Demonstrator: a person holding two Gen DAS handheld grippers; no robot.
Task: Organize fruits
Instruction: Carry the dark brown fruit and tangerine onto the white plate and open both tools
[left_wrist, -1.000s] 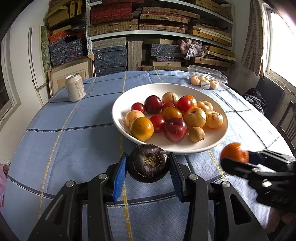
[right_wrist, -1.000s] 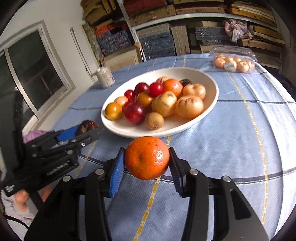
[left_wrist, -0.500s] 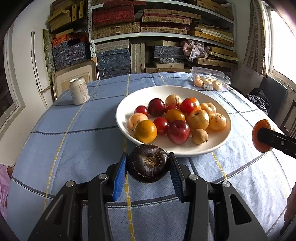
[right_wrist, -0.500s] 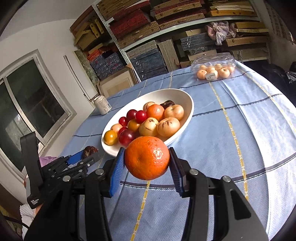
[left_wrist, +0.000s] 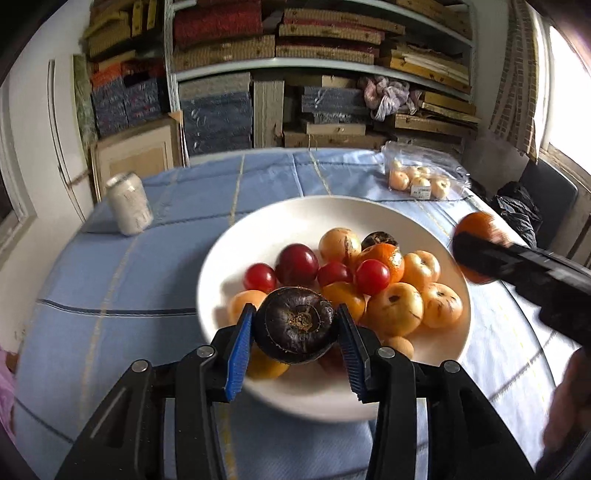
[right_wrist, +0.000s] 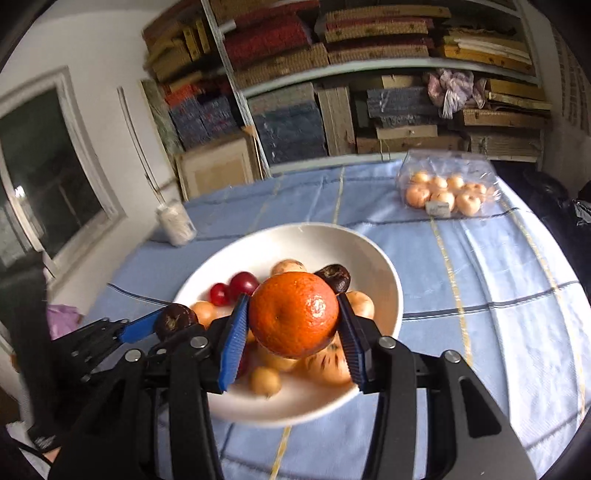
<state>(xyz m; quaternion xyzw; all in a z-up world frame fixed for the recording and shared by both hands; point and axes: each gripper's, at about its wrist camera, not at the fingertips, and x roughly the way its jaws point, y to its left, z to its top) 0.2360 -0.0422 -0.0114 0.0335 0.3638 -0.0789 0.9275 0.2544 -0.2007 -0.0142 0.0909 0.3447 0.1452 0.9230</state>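
Left gripper clamped on dark purple fruit, low centre of frame, over near rim of white bowl. Right gripper clamped on orange, likewise centred above bowl. Bowl heaped with red, orange and yellow fruits. Beyond, on blue tabletop: pale can upper left, bagged fruit upper right.

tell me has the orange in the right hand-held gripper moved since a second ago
Yes. The orange, clamped in the right hand-held gripper, was short of the white bowl's near rim over the tablecloth; now it hangs over the fruit in the bowl.
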